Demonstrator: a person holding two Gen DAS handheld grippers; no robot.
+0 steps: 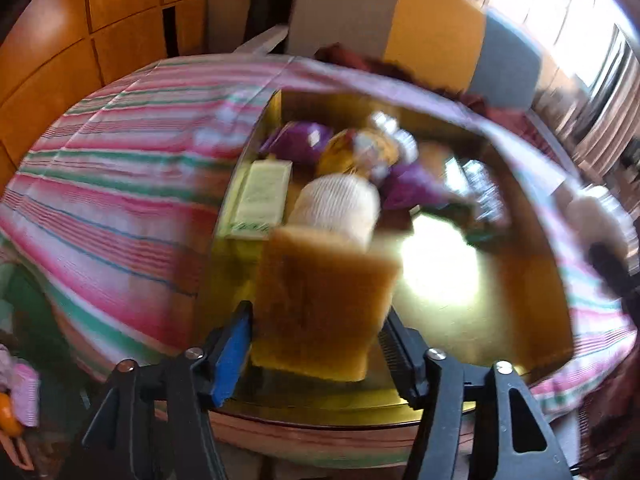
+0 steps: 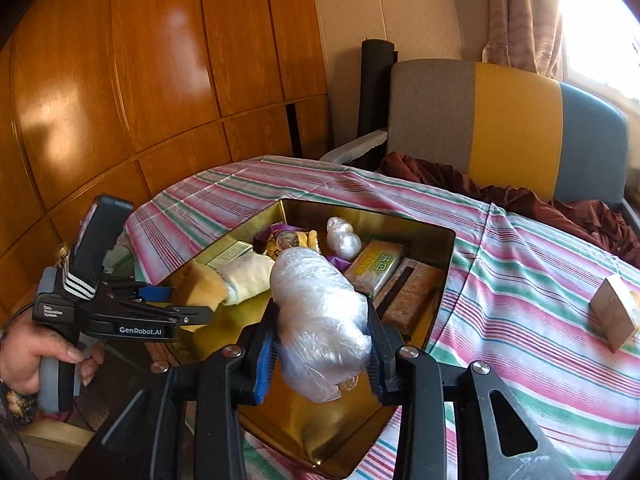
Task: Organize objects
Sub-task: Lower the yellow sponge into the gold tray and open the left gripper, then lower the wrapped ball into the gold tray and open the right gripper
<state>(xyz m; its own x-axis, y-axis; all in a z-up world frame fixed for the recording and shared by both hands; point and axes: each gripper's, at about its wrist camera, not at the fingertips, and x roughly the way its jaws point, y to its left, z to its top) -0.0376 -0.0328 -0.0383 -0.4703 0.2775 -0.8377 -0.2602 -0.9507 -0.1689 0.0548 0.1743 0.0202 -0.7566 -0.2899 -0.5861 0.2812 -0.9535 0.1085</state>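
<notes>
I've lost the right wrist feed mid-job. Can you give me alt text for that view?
The right gripper is clamped on a plastic-wrapped bundle above the open gold tin on a striped tablecloth. At left, the left gripper, held by a hand, has a tan fuzzy item at its tips. A small box sits on the cloth at right.

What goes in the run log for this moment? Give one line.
left tool: open around sponge, in tin | right tool: shut on plastic bundle, over tin | box: on cloth, outside tin
</notes>
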